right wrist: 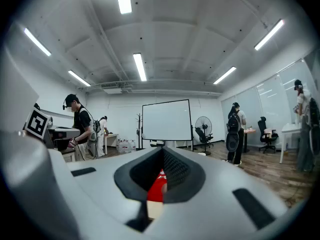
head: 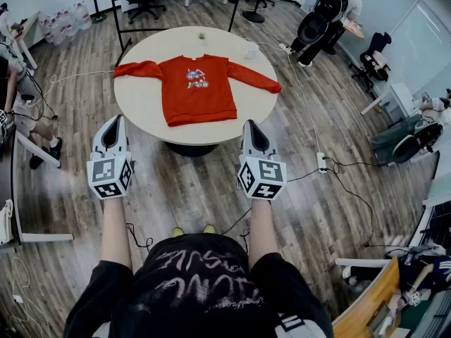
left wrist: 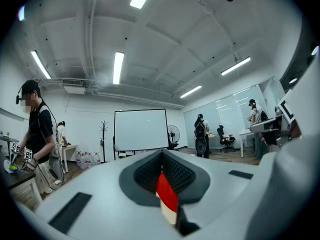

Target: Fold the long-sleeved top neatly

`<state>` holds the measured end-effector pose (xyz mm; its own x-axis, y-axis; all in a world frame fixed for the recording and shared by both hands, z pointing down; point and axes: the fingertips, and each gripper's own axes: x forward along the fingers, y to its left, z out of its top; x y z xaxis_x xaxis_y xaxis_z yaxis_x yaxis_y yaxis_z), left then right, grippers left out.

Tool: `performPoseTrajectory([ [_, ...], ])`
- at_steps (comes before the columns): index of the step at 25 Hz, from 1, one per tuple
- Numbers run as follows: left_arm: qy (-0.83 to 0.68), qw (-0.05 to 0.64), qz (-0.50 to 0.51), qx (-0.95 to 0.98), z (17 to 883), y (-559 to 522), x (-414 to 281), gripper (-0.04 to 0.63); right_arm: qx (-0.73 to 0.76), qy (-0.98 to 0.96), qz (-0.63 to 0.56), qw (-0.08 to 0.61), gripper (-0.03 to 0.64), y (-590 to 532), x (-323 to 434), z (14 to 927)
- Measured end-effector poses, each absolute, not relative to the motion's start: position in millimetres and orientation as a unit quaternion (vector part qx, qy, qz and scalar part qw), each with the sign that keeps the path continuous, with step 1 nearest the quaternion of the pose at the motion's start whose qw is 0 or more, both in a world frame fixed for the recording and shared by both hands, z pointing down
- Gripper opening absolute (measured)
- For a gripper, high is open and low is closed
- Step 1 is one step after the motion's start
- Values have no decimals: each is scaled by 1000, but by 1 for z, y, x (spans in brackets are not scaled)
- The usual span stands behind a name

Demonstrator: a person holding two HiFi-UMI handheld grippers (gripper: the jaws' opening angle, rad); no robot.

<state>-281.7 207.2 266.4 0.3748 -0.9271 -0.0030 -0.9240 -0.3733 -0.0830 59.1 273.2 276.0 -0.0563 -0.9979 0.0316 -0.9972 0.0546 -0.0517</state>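
A red long-sleeved top [head: 195, 85] with a printed chest motif lies spread flat on the round white table [head: 141, 108], both sleeves stretched out sideways. My left gripper [head: 113, 127] hovers level in front of the table's near-left edge, jaws shut and empty. My right gripper [head: 252, 132] hangs level before the near-right edge, also shut with nothing held. Both stay clear of the top. In the left gripper view only a sliver of the red top [left wrist: 167, 194] shows past the closed jaws, and a sliver of the top [right wrist: 158, 185] shows likewise in the right gripper view.
A white cup [head: 251, 51] and a small plant [head: 202, 36] stand at the table's far side. Cables [head: 310, 129] run over the wooden floor to the right. A whiteboard on a frame [right wrist: 166, 120], a fan [right wrist: 203, 125], desks and several people stand around the room.
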Motion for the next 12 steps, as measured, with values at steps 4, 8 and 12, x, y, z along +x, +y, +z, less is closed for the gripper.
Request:
performPoseTrajectory([
  [4,558,38,-22,-829,266,212,-281,11,-686,727,-28,6,2,276,57,275],
  [8,558,39,-22,-829,266,211,-279,11,-688,726,-26,9,2,276,60,274],
  [12,558,39,-20,-829,265,212,-277,11,-688,726,-26,8,2,276,62,274],
])
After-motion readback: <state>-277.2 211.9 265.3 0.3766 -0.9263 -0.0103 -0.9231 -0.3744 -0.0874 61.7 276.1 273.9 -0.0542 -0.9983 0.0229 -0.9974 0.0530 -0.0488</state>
